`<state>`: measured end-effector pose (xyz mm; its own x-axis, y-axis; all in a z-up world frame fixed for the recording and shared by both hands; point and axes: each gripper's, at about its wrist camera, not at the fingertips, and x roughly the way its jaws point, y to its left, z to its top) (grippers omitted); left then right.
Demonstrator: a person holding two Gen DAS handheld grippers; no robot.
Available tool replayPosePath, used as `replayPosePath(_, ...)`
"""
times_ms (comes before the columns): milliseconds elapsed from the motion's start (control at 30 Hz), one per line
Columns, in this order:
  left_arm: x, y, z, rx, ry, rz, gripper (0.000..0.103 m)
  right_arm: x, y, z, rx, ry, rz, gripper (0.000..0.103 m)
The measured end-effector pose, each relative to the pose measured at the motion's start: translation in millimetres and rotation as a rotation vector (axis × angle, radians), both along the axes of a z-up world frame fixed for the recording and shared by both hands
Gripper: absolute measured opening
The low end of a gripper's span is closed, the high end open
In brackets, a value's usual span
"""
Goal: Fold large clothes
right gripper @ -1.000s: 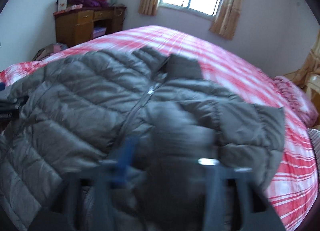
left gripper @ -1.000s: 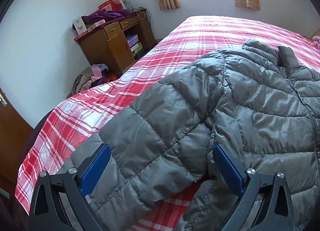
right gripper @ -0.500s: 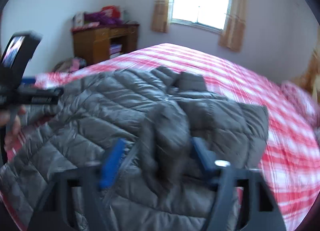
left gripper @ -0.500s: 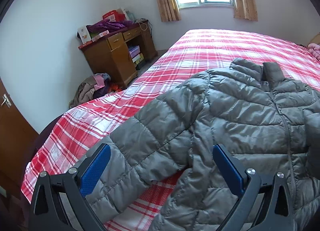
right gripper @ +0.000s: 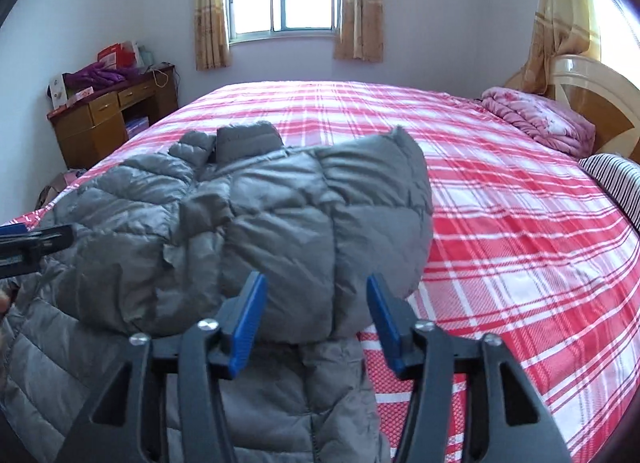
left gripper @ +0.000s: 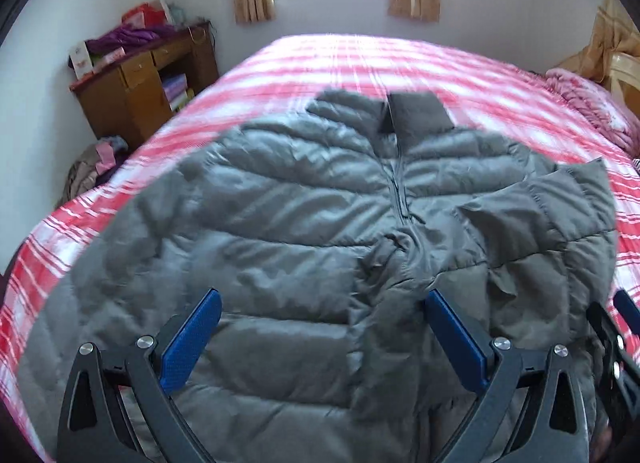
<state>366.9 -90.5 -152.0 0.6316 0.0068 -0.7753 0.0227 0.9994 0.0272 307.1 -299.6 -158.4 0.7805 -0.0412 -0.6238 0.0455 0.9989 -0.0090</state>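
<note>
Now we have the grey puffer jacket lying front-up across the near edge of the bed, collar toward the window, zip closed down the middle. Its right sleeve is already laid over the chest, cuff end toward the jacket's centre. Our right gripper hangs just over that sleeve with its jaws set at a middling gap and, as far as we can tell, nothing pinched between them. Our left gripper is spread wide above the jacket's lower left panel, holding nothing.

We judge the left sleeve is the next piece. To do it well, we should take it near the cuff, pinch only the one layer of padding, lift low, and lay it across the chest level with the first sleeve, pressing the trapped air out.
</note>
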Motion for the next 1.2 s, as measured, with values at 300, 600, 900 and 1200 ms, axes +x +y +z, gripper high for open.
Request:
replayPosePath(300,4,-18,-16,-0.063,0.040,-0.119,0.018,-4,-11,-21,0.027,0.016,-0.012,0.069)
replayPosePath(600,-15,30,11,0.058,-0.068,-0.089,0.010,-9,-22,-8,0.004,-0.025,-0.037,0.072)
replayPosePath(900,-15,71,-12,0.170,-0.035,-0.009,0.014,5,-27,-14,-0.034,0.048,-0.003,0.072)
replayPosePath(1200,-27,96,30,0.163,-0.177,0.111,0.077,3,-65,12,-0.033,0.075,-0.002,0.072)
